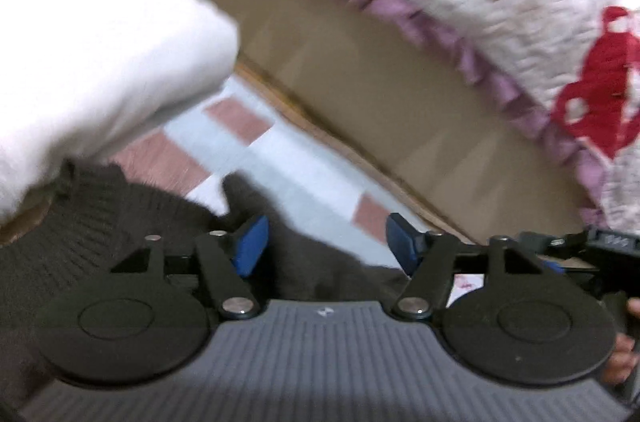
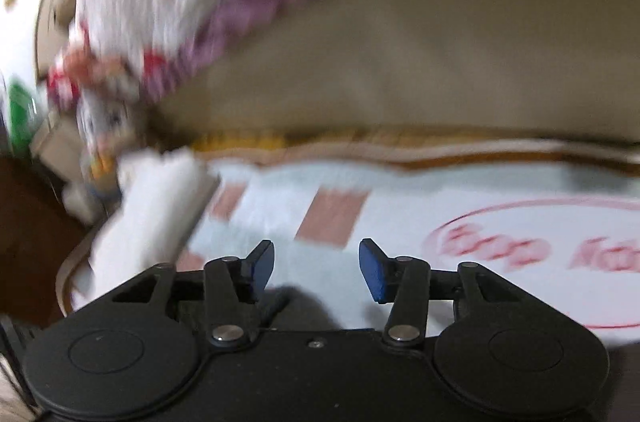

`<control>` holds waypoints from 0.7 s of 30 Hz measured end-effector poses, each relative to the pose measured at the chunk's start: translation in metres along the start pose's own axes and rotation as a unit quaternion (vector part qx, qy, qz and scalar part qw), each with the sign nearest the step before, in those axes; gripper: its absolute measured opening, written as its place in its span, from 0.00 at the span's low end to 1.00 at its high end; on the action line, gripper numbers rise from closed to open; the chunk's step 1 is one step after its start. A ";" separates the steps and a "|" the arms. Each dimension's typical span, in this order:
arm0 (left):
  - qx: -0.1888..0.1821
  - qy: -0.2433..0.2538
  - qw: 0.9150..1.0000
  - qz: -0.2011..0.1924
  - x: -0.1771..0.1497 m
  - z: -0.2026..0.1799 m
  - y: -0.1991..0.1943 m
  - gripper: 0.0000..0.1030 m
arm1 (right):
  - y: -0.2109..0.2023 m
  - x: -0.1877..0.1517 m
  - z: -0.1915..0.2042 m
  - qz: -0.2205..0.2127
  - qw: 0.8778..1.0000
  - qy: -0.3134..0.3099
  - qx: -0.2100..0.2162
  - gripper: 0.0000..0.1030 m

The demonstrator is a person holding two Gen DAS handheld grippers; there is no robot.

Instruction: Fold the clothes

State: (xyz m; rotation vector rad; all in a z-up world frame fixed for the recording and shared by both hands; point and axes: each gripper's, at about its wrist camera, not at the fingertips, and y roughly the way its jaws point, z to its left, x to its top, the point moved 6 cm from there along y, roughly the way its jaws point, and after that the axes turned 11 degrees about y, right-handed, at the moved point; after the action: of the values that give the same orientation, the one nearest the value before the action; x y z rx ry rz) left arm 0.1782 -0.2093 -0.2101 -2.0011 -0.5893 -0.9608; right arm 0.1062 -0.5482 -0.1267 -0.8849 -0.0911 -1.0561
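Blur smears both views. My left gripper point(image 1: 322, 242) stands with its blue pads spread and nothing pinched; a dark grey knitted garment point(image 1: 100, 222) lies under and just ahead of it, a peak of it poking up beside the left pad without being squeezed. A folded white cloth point(image 1: 92, 62) sits to the left, overlapping the knit's far edge. My right gripper point(image 2: 317, 268) is likewise released, with only a corner of the grey fabric below its jaws. Both hang over a white sheet with pink squares point(image 2: 332, 218); a quilt with a purple frill point(image 1: 500, 2) lies beyond.
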 end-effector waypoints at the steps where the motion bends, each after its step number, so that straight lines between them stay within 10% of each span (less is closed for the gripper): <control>1: -0.005 0.007 1.000 -0.003 0.000 -0.007 -0.004 0.64 | -0.024 0.009 -0.011 -0.016 1.000 0.006 -0.009 0.59; 5: -0.036 0.041 0.997 0.049 -0.014 -0.037 0.014 0.64 | -0.109 0.020 -0.074 -0.073 0.990 0.012 -0.119 0.61; 10: -0.018 0.144 0.983 0.110 -0.032 -0.074 0.047 0.67 | -0.180 -0.016 -0.189 -0.111 0.948 0.130 -0.269 0.62; 16: 0.025 0.201 0.967 0.156 -0.037 -0.079 0.095 0.72 | -0.204 -0.032 -0.276 -0.135 0.909 0.259 -0.295 0.62; 21: 0.006 0.248 0.952 0.179 -0.046 -0.087 0.107 0.95 | -0.188 -0.033 -0.284 -0.118 0.930 0.238 -0.254 0.63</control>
State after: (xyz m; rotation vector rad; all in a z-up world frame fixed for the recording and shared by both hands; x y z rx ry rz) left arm 0.1876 -0.3431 -0.2651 -1.6804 0.0457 -1.1632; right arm -0.1533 -0.7511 -0.2198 -1.0681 0.5169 -1.5330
